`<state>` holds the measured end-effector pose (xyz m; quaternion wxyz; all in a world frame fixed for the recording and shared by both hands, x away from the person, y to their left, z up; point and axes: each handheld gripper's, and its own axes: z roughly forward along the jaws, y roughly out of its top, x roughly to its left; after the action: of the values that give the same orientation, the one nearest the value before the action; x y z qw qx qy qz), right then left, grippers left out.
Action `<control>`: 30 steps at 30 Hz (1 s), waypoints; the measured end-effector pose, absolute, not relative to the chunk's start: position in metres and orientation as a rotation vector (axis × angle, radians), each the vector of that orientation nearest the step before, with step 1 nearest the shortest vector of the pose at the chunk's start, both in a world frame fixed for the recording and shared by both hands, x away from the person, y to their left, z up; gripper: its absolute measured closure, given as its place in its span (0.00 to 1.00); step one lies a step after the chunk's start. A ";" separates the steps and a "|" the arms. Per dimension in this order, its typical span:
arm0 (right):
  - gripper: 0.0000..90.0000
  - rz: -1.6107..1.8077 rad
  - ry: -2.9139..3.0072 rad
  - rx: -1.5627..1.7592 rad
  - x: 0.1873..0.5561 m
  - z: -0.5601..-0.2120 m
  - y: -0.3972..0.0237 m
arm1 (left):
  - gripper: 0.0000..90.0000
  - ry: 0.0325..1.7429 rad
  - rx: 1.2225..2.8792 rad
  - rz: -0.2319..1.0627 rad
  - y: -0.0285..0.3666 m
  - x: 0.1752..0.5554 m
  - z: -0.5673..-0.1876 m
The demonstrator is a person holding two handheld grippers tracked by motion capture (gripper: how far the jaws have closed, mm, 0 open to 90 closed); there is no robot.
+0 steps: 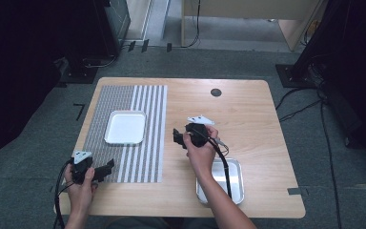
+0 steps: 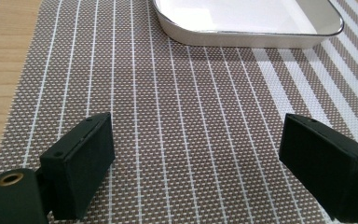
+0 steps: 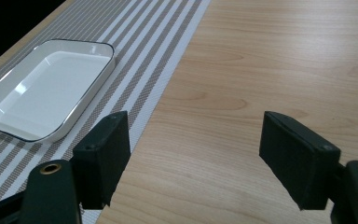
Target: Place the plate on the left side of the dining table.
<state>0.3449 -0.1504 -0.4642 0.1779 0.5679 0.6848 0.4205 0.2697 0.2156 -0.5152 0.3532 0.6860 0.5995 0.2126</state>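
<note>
Writing: no brand, label or lettering can be read on anything here.
Surface: a light wooden table point(image 1: 248, 109) with rounded corners and a small dark round disc point(image 1: 216, 92) near its far edge.
Mat: a woven grey-and-white placemat point(image 1: 145, 157) lies on the table's left half, fine dotted weave on one side, broad white stripes on the other.
Room: grey carpet, black cables on the floor at the right, dark stands and a pale wooden cabinet beyond the table.
White tray point(image 1: 125, 127): rounded rectangle with a thin dark rim, empty, on the middle of the mat; its long axis runs from the near edge toward the far edge.
Metal tray point(image 1: 236, 183): at the near right edge of the table, partly under the person's right forearm.
Left gripper point(image 1: 108, 166): low over the mat's near left corner, pointing right; jaws spread wide, nothing between them.
Right gripper point(image 1: 176, 136): above bare wood just right of the mat, pointing left toward the white tray; jaws released, empty.
</note>
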 end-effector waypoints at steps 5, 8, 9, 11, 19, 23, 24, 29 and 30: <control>0.28 1.187 1.926 1.618 0.341 -0.464 -0.160 | 0.11 1.542 1.787 0.576 0.213 0.269 -0.517; 0.28 1.186 1.918 1.616 0.339 -0.463 -0.166 | 0.11 1.538 1.803 0.595 0.211 0.269 -0.517; 0.28 1.184 1.914 1.617 0.338 -0.462 -0.168 | 0.11 1.537 1.810 0.602 0.211 0.269 -0.517; 0.28 1.185 1.906 1.618 0.336 -0.461 -0.172 | 0.11 1.536 1.819 0.609 0.210 0.269 -0.518; 0.28 1.164 1.875 1.638 0.331 -0.463 -0.194 | 0.11 1.537 1.828 0.618 0.208 0.269 -0.518; 0.28 1.155 1.856 1.650 0.328 -0.464 -0.205 | 0.11 1.537 1.831 0.621 0.208 0.269 -0.518; 0.28 1.155 1.856 1.650 0.328 -0.464 -0.205 | 0.11 1.537 1.832 0.623 0.208 0.269 -0.518; 0.28 1.148 1.835 1.661 0.325 -0.463 -0.217 | 0.11 1.537 1.846 0.637 0.206 0.270 -0.518; 0.28 1.149 1.829 1.666 0.324 -0.463 -0.220 | 0.11 1.538 1.848 0.640 0.206 0.270 -0.518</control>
<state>0.3243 -0.2204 -0.4633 0.2052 0.5977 0.6562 0.4123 0.2696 0.2056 -0.5180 0.3209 0.7036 0.5854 0.2435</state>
